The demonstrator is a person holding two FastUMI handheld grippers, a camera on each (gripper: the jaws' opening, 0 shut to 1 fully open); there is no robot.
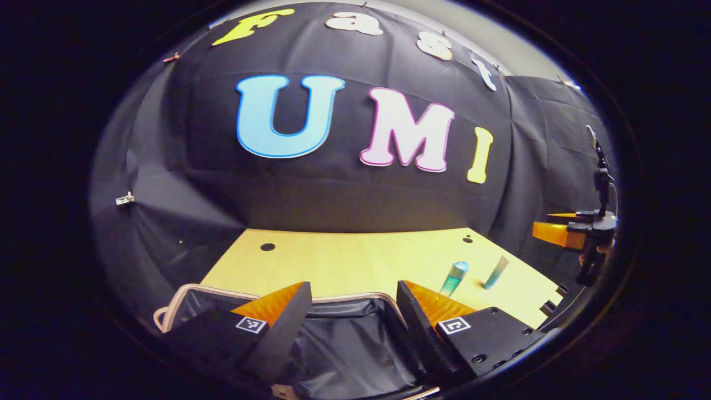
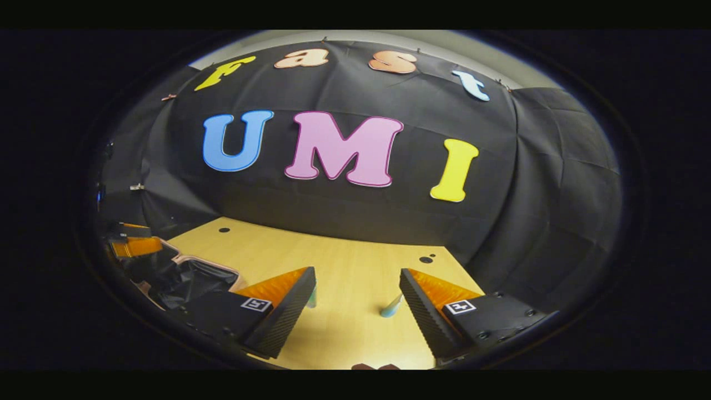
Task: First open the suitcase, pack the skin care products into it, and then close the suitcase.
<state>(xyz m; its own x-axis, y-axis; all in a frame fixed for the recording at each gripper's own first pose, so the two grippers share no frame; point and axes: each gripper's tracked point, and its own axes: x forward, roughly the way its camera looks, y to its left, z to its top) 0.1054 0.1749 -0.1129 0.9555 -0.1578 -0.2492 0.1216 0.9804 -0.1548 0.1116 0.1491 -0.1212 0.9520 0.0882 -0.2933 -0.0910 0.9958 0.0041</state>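
Note:
The suitcase (image 1: 344, 344) lies open under my left gripper (image 1: 353, 286), showing a black lining and a pale rim. That gripper is open and holds nothing. Two teal skin care tubes stand on the wooden table to its right: a wider one (image 1: 455, 278) and a slimmer one (image 1: 496, 272). In the right gripper view, my right gripper (image 2: 357, 272) is open above the table. One tube (image 2: 391, 306) shows just inside its right finger; the other tube (image 2: 313, 297) peeks from behind its left finger. The suitcase (image 2: 189, 278) lies at the left there.
The light wooden table (image 1: 355, 261) has small dark holes near its back corners and ends at the black cloth wall. My right gripper (image 1: 555, 225) hovers off the table's right edge. My left gripper (image 2: 130, 238) hangs over the suitcase's far side.

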